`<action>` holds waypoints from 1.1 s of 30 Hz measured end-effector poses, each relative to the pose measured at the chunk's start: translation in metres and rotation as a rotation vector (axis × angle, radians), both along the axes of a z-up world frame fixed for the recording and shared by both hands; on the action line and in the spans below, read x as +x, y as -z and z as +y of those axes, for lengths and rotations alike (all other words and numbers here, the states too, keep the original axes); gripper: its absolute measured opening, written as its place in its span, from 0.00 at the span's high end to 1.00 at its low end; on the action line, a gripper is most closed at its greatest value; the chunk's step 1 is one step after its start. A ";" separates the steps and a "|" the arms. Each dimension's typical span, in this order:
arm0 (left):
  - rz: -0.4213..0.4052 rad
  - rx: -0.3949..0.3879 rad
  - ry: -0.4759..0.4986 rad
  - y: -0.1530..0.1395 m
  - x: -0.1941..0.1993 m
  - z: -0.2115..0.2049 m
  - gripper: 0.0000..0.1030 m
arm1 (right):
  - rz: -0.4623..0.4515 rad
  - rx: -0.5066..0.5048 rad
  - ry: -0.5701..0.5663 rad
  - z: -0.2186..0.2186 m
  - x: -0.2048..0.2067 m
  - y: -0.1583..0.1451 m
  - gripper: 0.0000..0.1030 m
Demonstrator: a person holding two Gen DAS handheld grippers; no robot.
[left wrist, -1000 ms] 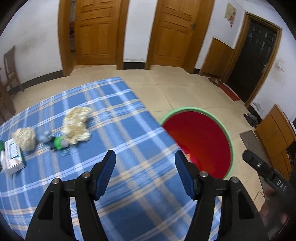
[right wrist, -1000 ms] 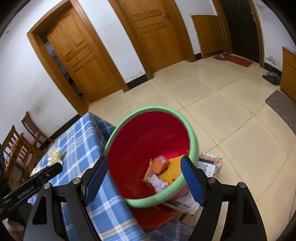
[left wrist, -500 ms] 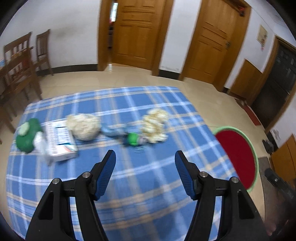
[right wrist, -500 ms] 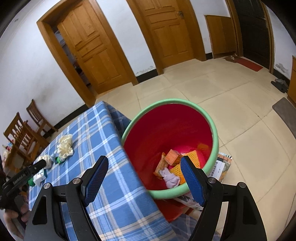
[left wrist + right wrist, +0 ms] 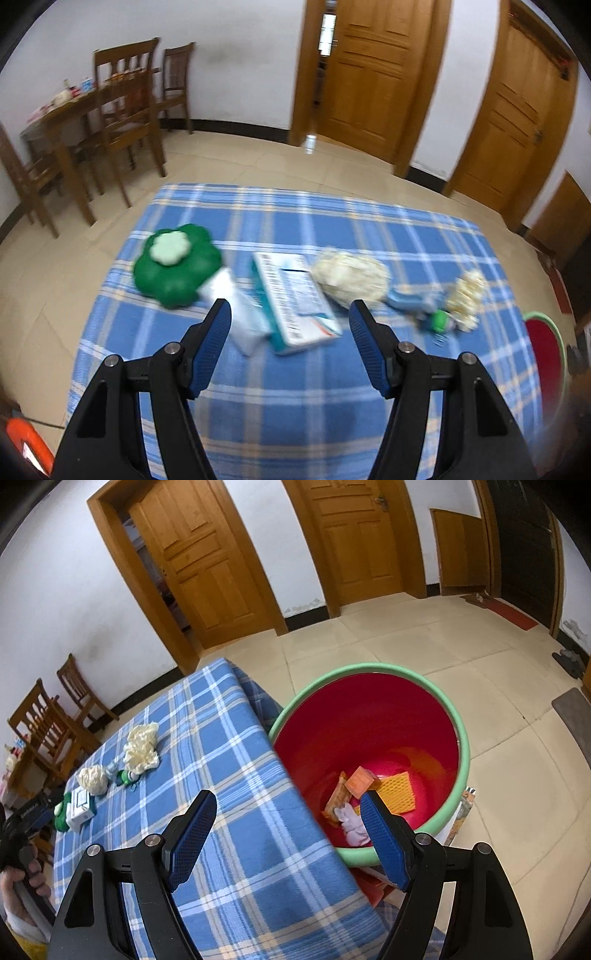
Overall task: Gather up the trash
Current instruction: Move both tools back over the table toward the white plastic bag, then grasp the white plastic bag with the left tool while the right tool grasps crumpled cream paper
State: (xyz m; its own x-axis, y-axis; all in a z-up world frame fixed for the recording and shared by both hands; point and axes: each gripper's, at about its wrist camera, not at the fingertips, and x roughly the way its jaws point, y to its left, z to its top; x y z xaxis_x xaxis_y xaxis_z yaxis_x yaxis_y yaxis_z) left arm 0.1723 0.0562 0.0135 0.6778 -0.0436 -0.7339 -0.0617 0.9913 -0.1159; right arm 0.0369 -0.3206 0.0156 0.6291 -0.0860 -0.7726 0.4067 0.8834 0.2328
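My left gripper [image 5: 290, 317] is open and empty, above the blue plaid tablecloth [image 5: 295, 398], just short of a white-and-teal box [image 5: 295, 299]. A white wrapper [image 5: 243, 314] and a green flower-shaped item [image 5: 175, 266] lie left of the box. Two crumpled cream wads [image 5: 351, 278] [image 5: 467, 295] and a small green-capped bottle [image 5: 428, 308] lie to its right. My right gripper [image 5: 288, 818] is open and empty over the table's edge beside the red bin with a green rim [image 5: 463, 738]. The bin holds orange wrappers [image 5: 360, 781] and a white wad [image 5: 352, 821].
Wooden chairs and a dining table [image 5: 92, 122] stand behind the table on the left. Wooden doors [image 5: 369, 74] line the far wall. The bin's rim [image 5: 556, 332] shows at the right edge of the left wrist view. The trash row shows in the right wrist view [image 5: 110, 771].
My left gripper has swung left from the bin towards the row of trash, now facing the box. My right gripper has pulled back and left from over the bin; both stay open.
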 end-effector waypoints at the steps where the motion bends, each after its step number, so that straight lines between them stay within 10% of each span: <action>1: 0.004 -0.001 -0.017 0.003 0.002 0.006 0.36 | 0.002 -0.001 -0.002 0.001 0.000 0.000 0.21; 22: 0.096 -0.098 -0.159 0.052 0.037 0.044 0.36 | 0.045 -0.017 -0.061 0.033 0.017 0.008 0.21; 33: 0.066 -0.128 -0.104 0.058 0.027 0.036 0.60 | 0.066 -0.013 -0.087 0.041 0.025 0.015 0.21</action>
